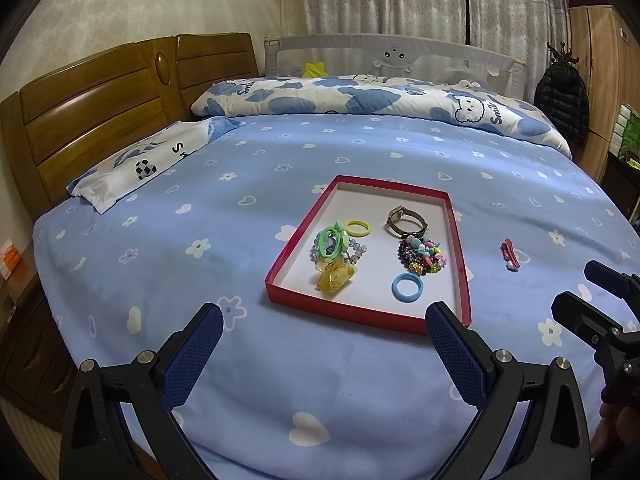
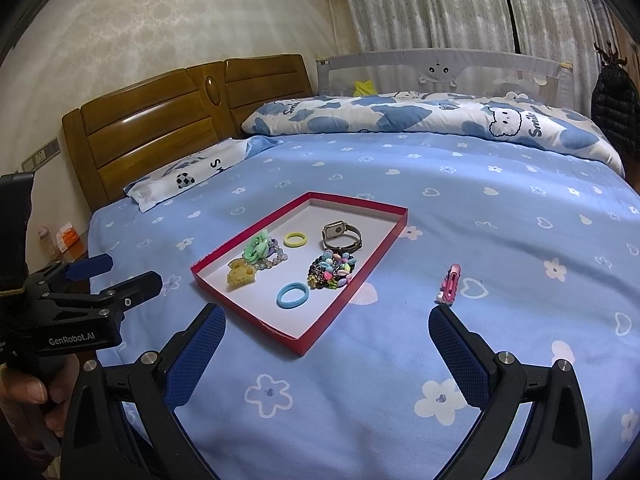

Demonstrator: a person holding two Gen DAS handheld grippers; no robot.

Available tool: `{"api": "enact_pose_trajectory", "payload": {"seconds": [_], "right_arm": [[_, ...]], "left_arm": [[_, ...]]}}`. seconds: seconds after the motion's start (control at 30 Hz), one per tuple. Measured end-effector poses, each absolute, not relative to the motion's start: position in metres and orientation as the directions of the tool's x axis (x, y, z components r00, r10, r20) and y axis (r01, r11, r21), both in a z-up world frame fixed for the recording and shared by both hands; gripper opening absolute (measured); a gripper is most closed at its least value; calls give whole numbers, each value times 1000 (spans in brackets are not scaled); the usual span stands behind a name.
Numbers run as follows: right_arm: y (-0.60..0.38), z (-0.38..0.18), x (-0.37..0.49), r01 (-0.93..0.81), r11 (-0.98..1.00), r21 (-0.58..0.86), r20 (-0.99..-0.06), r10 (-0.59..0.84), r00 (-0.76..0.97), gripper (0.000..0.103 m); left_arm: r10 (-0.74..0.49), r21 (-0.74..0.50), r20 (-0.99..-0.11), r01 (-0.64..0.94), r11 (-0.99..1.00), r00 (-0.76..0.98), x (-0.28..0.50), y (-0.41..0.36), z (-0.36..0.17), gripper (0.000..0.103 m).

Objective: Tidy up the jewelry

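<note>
A red-rimmed shallow box (image 1: pixel 352 182) (image 2: pixel 256 222) lies on the blue bed. In it lie a watch (image 1: pixel 405 220) (image 2: pixel 341 234), a yellow hair tie (image 1: pixel 357 227) (image 2: pixel 295 239), a blue hair tie (image 1: pixel 406 287) (image 2: pixel 292 295), a green clip on a bead bracelet (image 1: pixel 334 240) (image 2: pixel 258 249), a yellow claw clip (image 1: pixel 335 276) (image 2: pixel 240 274) and a pile of colourful beads (image 1: pixel 422 255) (image 2: pixel 330 270). A pink hair clip (image 1: pixel 509 254) (image 2: pixel 450 283) lies on the sheet right of the box. My left gripper (image 1: pixel 323 322) (image 2: pixel 116 270) is open and empty before the box. My right gripper (image 2: pixel 326 322) (image 1: pixel 588 284) is open and empty, near the pink clip.
A patterned pillow (image 1: pixel 148 160) lies at the left by the wooden headboard (image 1: pixel 100 112). A rolled duvet (image 1: pixel 360 96) runs along the far side before a bed rail (image 1: pixel 392 56). A black jacket (image 1: pixel 562 100) hangs at the right. A bedside table (image 2: pixel 60 240) stands at the left.
</note>
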State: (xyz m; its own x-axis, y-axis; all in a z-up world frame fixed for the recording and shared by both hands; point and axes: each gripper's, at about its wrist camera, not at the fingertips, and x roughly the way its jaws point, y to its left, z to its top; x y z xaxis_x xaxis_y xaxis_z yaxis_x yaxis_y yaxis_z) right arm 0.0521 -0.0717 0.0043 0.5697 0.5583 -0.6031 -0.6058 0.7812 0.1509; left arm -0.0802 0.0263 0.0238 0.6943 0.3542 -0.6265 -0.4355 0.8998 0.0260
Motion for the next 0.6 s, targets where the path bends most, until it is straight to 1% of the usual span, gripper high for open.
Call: {"api": "enact_pose_trajectory", "payload": {"seconds": [0.6], "right_arm": [[-71, 5, 52, -605, 781, 153, -601, 560, 570, 102]], "left_arm": [[354, 27, -624, -434, 900, 696, -81, 29, 21, 102]]}}
